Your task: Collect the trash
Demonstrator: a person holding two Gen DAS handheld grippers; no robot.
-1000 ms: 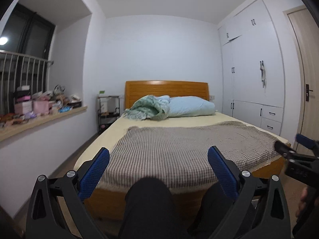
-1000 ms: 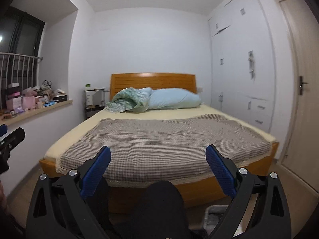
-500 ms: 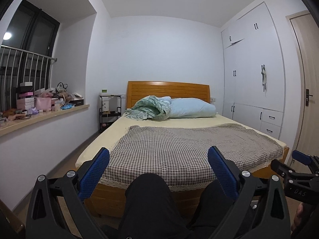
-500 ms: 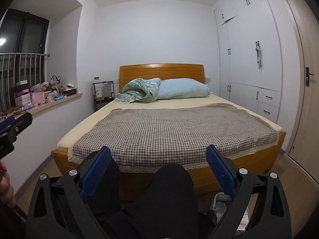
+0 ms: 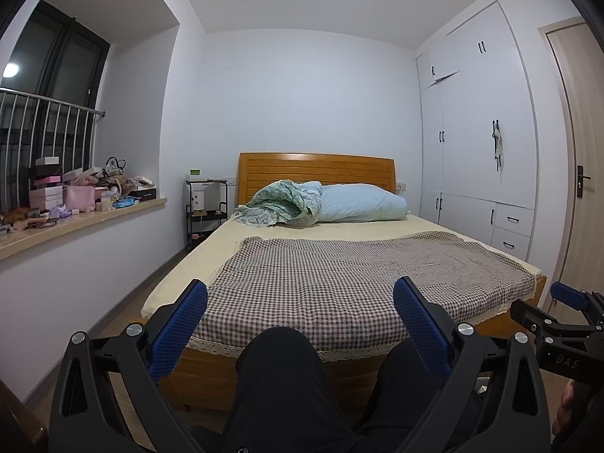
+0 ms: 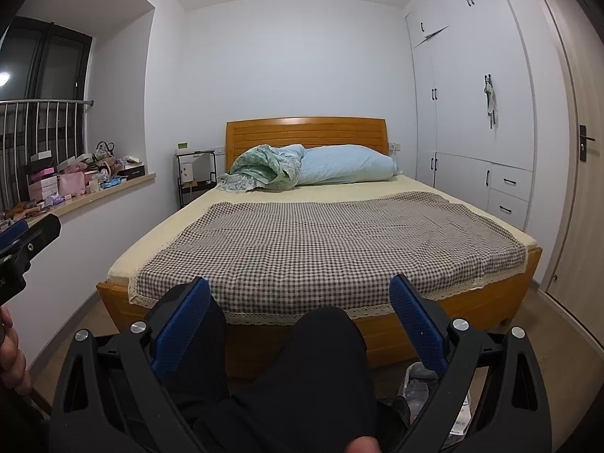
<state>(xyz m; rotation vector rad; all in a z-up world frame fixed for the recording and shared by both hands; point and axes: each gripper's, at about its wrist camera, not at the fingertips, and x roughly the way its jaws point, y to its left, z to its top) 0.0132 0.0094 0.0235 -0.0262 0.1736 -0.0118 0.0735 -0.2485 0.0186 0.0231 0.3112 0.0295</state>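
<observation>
The left gripper [image 5: 300, 304] holds its blue ribbed jaws wide with nothing between them, and the right gripper [image 6: 300, 300] stands equally wide and empty. Below both sit the person's knees [image 6: 324, 343] in black trousers. Under the right gripper's right finger, crumpled clear plastic trash [image 6: 419, 385] lies on the floor [image 6: 547, 324] beside the foot of the bed; what it holds cannot be told. Compared with 1 second ago, both views sit higher, showing more of the bed's top. The wooden bed [image 5: 509, 324] carries a brown checked, lace-edged blanket [image 5: 339, 275], a pale blue pillow [image 5: 362, 204] and a rumpled green quilt [image 5: 279, 204]. Boxes [image 5: 47, 188] crowd the windowsill.
</observation>
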